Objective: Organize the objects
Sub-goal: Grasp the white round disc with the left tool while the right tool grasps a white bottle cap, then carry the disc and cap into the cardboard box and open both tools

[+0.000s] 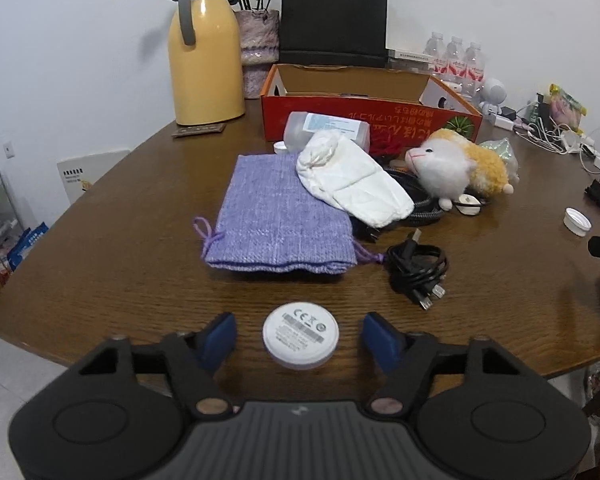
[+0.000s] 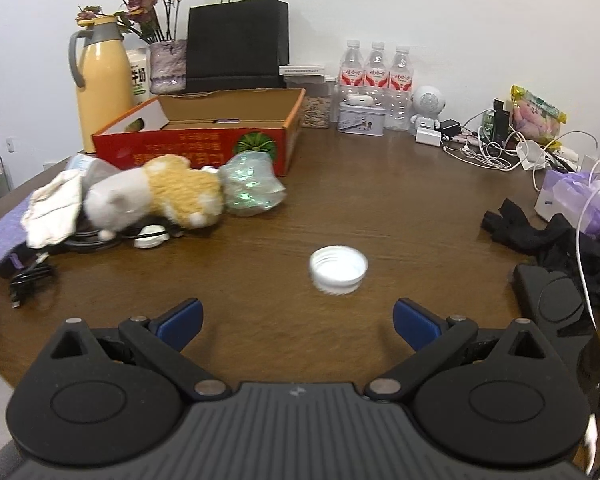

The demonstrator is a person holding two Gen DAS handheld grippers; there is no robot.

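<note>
Here, the left tool [image 1: 299, 338] is seen at the bottom of the left wrist view with its blue pads set apart on either side of a white round disc [image 1: 300, 335]. The disc lies flat on the brown wooden surface [image 1: 120, 280], and a gap is visible between each pad and its rim, so nothing is gripped. Just above the disc, at the centre of the frame, a purple woven pouch [image 1: 278, 220] is laid flat, and a white cloth bag [image 1: 354, 184] rests partly across its upper right corner. A coiled black cable [image 1: 416, 266] is found just to the right of the pouch. Right of centre a white and tan plush toy [image 1: 456, 166] lies on its side. An open orange cardboard box [image 1: 364, 108] is placed behind these things, with a yellow thermos jug [image 1: 206, 60] at the upper left.

In the right wrist view the right tool [image 2: 298, 326] is held with its jaws wide apart and nothing between them. A white screw cap [image 2: 339, 269] is seen lying open side up on the surface, just above the tool at the centre of the frame. The plush toy [image 2: 160, 196] and a crumpled clear plastic wrap [image 2: 250, 188] are grouped at the left, in front of the box [image 2: 204, 140].
</note>
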